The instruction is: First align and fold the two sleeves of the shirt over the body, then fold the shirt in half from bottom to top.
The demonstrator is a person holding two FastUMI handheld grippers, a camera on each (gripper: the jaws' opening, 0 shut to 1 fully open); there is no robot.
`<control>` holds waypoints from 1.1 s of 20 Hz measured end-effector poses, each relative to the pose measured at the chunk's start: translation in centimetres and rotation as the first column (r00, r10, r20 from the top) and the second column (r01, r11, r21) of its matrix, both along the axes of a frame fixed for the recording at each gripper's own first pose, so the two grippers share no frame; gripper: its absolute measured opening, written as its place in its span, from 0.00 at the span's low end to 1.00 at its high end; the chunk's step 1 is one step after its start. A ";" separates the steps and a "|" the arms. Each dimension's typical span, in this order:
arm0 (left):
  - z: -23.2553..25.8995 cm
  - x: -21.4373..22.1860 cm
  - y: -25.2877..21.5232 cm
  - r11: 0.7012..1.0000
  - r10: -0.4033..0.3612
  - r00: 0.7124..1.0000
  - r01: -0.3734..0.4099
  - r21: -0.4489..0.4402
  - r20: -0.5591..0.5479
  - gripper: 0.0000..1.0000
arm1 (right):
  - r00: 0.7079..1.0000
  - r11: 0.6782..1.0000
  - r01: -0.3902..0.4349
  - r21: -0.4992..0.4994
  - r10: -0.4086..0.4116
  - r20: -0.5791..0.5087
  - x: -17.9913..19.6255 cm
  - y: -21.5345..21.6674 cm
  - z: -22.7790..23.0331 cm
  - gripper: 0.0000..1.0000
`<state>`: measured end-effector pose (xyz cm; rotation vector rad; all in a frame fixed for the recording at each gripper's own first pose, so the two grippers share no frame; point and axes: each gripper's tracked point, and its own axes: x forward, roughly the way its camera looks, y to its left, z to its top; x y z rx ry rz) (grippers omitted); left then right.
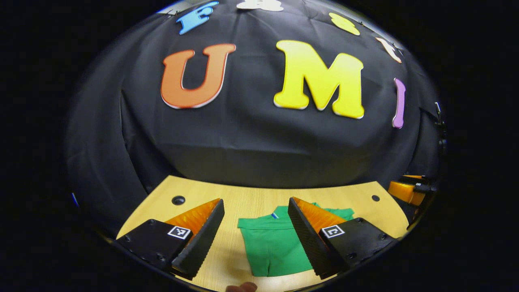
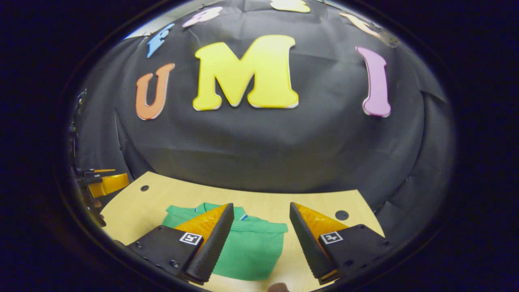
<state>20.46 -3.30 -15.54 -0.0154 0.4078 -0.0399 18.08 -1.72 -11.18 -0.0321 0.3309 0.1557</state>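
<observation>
**Status: folding appears complete**

The green cotton shirt [image 1: 269, 247] lies on the pale wooden worktop [image 1: 251, 196] as a compact rectangle, apparently already folded. Left tongs [image 1: 256, 235] and right tongs [image 2: 261, 237] stand wide, empty, above it. Next move: verify edges, withdraw. No containers present.

Both views above table [image 1: 251, 198], facing wall; share shirt [image 1: 271, 247].
</observation>
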 end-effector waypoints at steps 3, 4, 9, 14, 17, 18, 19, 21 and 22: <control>5.3 -4.3 -1.1 1.000 0.017 0.998 -0.018 0.015 0.065 1.00 | 0.996 0.999 0.008 0.033 -0.011 0.087 -4.6 0.7 5.5 0.93; 6.6 -5.7 -2.1 1.000 0.021 0.996 -0.020 -0.007 0.085 1.00 | 0.994 0.999 0.009 0.039 -0.013 0.110 -6.1 0.9 6.6 0.93; 12.4 -12.3 -3.8 0.998 0.035 0.986 -0.024 -0.065 0.165 1.00 | 0.983 0.999 0.017 0.049 -0.026 0.183 -13.0 0.7 10.5 0.93; 15.0 -15.8 -4.5 0.998 0.027 0.969 -0.013 -0.057 0.246 1.00 | 0.974 0.994 0.063 0.095 -0.082 0.210 -17.7 0.4 11.5 0.90; 14.2 -16.6 -4.8 0.999 0.018 0.975 -0.009 -0.041 0.222 1.00 | 0.975 0.994 0.058 0.093 -0.076 0.207 -18.7 1.2 11.2 0.91; 14.2 -16.8 -4.9 0.999 0.009 0.975 -0.001 -0.032 0.221 1.00 | 0.976 0.995 0.052 0.090 -0.069 0.205 -19.1 1.4 11.2 0.91; 14.5 -16.9 -5.0 1.000 0.000 0.975 0.006 -0.027 0.224 1.00 | 0.977 0.995 0.047 0.088 -0.064 0.206 -19.2 1.7 11.3 0.92; 14.7 -16.9 -5.1 1.000 -0.011 0.974 0.016 -0.022 0.225 1.00 | 0.976 0.995 0.037 0.090 -0.056 0.213 -19.3 2.5 11.8 0.91; 14.9 -16.9 -5.2 1.000 -0.014 0.974 0.019 -0.021 0.228 1.00 | 0.974 0.995 0.032 0.095 -0.052 0.220 -19.3 2.9 12.1 0.94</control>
